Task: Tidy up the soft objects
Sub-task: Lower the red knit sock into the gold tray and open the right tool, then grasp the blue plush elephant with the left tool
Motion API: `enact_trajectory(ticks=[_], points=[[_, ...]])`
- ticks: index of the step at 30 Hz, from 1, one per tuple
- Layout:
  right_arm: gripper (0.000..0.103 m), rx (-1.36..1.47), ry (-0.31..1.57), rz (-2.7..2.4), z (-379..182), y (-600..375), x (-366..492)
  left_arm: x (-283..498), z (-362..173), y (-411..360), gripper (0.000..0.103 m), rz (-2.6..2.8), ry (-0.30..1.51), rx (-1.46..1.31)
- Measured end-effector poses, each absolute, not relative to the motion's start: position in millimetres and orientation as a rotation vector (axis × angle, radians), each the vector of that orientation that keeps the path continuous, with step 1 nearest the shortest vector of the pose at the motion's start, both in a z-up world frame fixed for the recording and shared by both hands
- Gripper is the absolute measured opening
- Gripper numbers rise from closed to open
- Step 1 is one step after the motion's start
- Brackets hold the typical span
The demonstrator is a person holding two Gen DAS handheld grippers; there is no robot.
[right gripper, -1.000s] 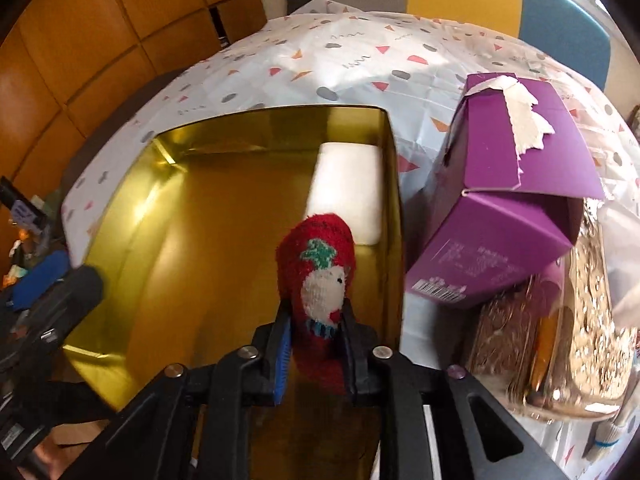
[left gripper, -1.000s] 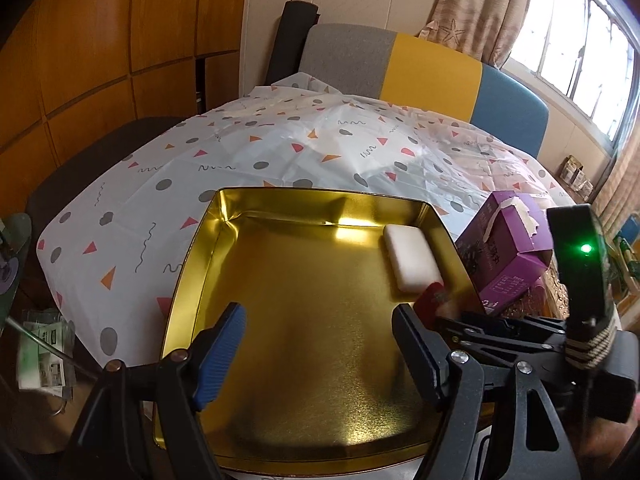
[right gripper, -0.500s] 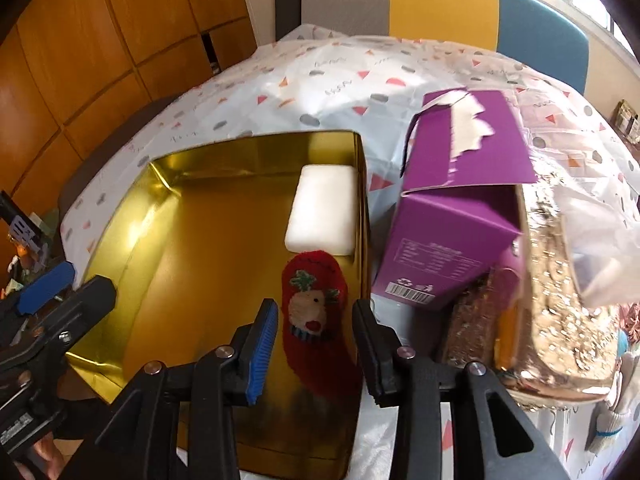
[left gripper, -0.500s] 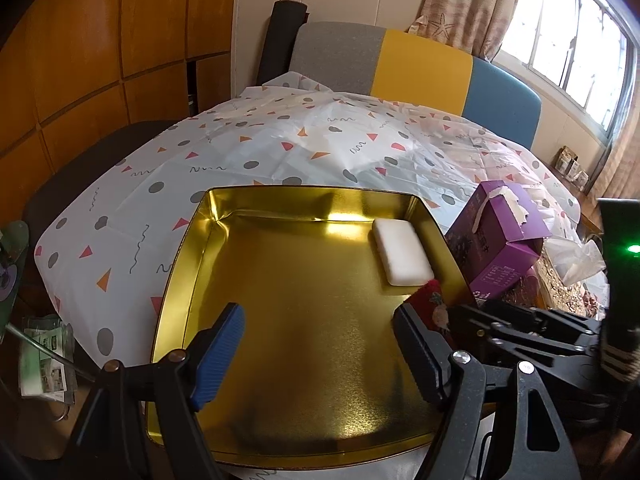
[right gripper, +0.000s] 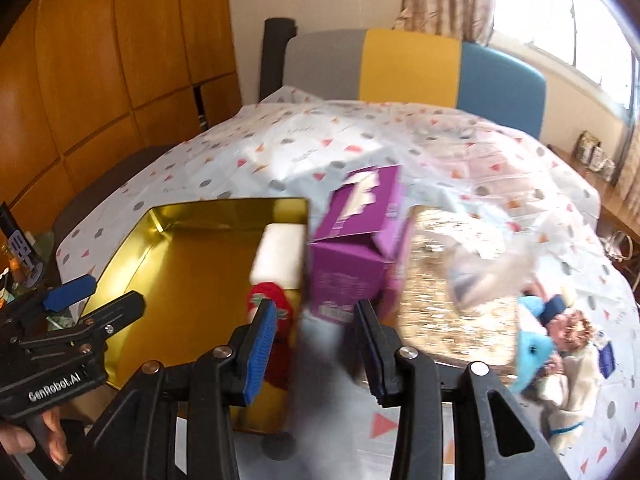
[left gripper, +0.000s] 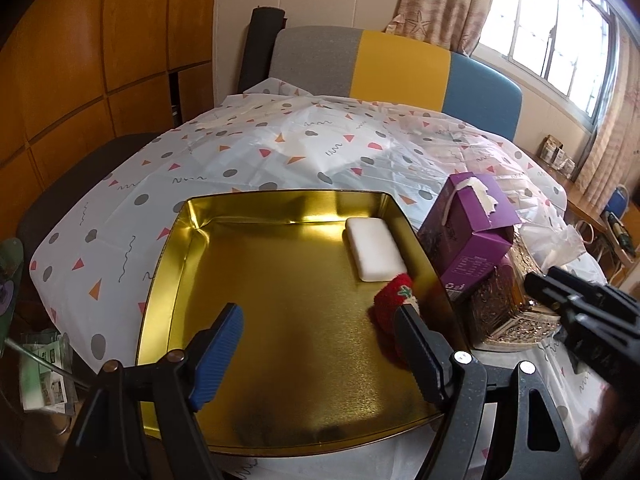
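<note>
Right gripper [right gripper: 312, 344] wide open, empty, lower centre | left gripper [left gripper: 320, 352] open, empty over tray [left gripper: 168, 264] | sock [left gripper: 394, 300] in tray | next: grip blue plush [right gripper: 532, 344], lower right, gently

A: What couldn't you make out?

B: The right wrist view was smeared; the purple box [right gripper: 352, 248] had unreadable print, and the soft toys [right gripper: 560, 344] at the right edge were a blue-and-tan blur.

A: And the red sock [left gripper: 394, 300]?

B: Its near end was hidden behind the left gripper's [left gripper: 320, 354] finger, and the papers [left gripper: 42, 376] were cut off at the frame's left edge.
</note>
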State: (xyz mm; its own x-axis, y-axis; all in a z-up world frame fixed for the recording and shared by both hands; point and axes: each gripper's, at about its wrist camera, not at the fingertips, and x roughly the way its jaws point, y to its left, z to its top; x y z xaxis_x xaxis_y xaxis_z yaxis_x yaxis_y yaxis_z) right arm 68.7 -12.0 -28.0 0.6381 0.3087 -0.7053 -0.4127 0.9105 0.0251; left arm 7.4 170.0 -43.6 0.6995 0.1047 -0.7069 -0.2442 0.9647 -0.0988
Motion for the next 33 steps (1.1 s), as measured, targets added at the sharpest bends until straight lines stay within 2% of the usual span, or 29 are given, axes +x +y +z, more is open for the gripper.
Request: enact_trajectory(ticks=[6, 20, 27, 29, 33], points=[[0.04, -0.09, 0.758, 0.297, -19, -66, 75, 8, -42, 155, 0.084, 0.18, 0.768, -0.149], [0.041, 0.075, 0.725, -0.067, -18, -219, 94, 11, -40, 128, 0.084, 0.093, 0.775, -0.119], [0.042, 0.259, 0.734, -0.344, -50, -315, 95, 12, -21, 96, 0.084, -0.033, 0.74, -0.059], [0.042, 0.401, 0.771, -0.379, -61, -340, 93, 14, -15, 81, 0.084, -0.083, 0.726, -0.031], [0.042, 0.508, 0.81, -0.396, -72, -357, 89, 20, -10, 46, 0.084, -0.19, 0.721, 0.038]])
